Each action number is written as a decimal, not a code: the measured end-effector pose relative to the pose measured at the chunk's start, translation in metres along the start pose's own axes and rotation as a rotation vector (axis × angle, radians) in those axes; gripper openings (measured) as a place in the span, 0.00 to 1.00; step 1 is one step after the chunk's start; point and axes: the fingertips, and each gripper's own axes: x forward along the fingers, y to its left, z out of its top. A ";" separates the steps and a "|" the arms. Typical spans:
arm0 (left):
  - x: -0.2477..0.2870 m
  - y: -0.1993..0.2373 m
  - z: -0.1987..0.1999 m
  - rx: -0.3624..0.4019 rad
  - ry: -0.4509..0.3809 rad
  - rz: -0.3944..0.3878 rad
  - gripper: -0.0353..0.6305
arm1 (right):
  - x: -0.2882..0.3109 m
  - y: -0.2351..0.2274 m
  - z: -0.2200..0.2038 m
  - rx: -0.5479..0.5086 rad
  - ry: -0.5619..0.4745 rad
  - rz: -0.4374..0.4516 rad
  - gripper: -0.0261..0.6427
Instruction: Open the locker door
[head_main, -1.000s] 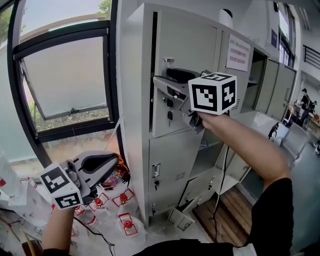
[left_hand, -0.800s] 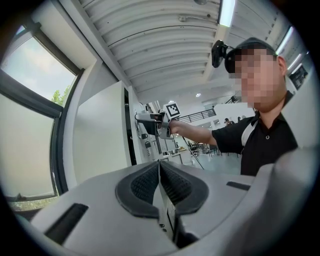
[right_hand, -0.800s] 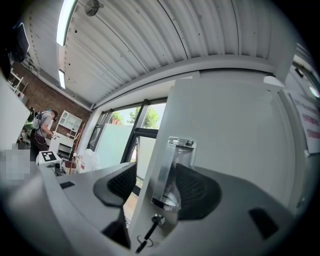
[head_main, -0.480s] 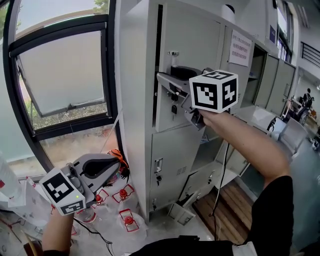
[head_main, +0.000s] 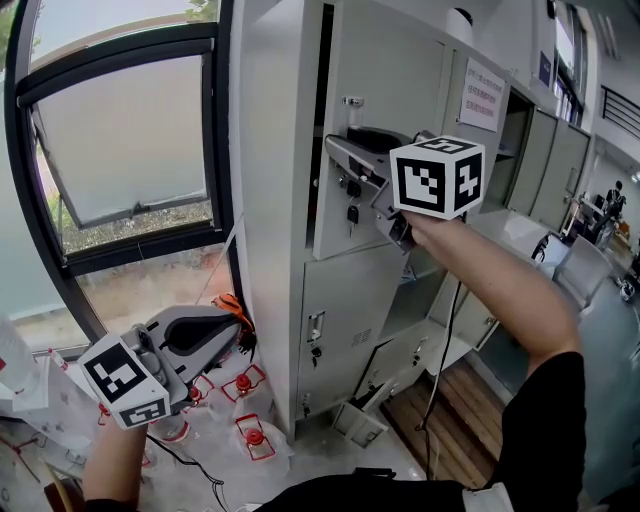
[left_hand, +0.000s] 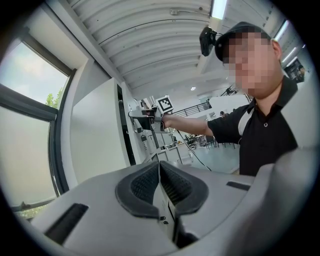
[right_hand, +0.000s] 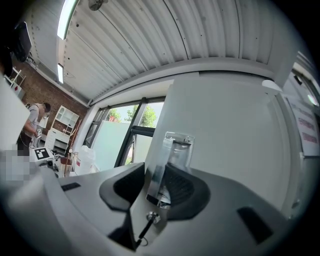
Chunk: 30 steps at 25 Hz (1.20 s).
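Grey metal locker door (head_main: 375, 130) stands ajar at twelve o'clock in the head view, with the right hand-held gripper (head_main: 338, 152) at its free edge. The left hand-held gripper (head_main: 228, 328) hangs at seven o'clock. In the left gripper view its jaws are together and empty. In the right gripper view the jaws, just closing, pinch the door's edge. This looks like the grasping step; next comes a steady outward pull.

A white notice (head_main: 483, 95) on the front of the grey lockers (head_main: 272, 200) carries red print, too small to read. Nothing else bears legible writing.

bottles (head_main: 254, 446) on floor (head_main: 316, 458) (red caps)
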 end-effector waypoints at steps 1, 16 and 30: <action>0.000 0.000 0.000 0.000 0.000 0.001 0.08 | -0.002 0.000 0.000 0.001 0.000 0.004 0.24; 0.022 -0.023 0.002 -0.078 -0.021 0.014 0.08 | -0.043 0.007 0.008 0.033 -0.041 0.111 0.24; 0.070 -0.027 0.044 -0.058 -0.091 0.224 0.08 | -0.089 0.008 0.011 0.039 -0.089 0.317 0.23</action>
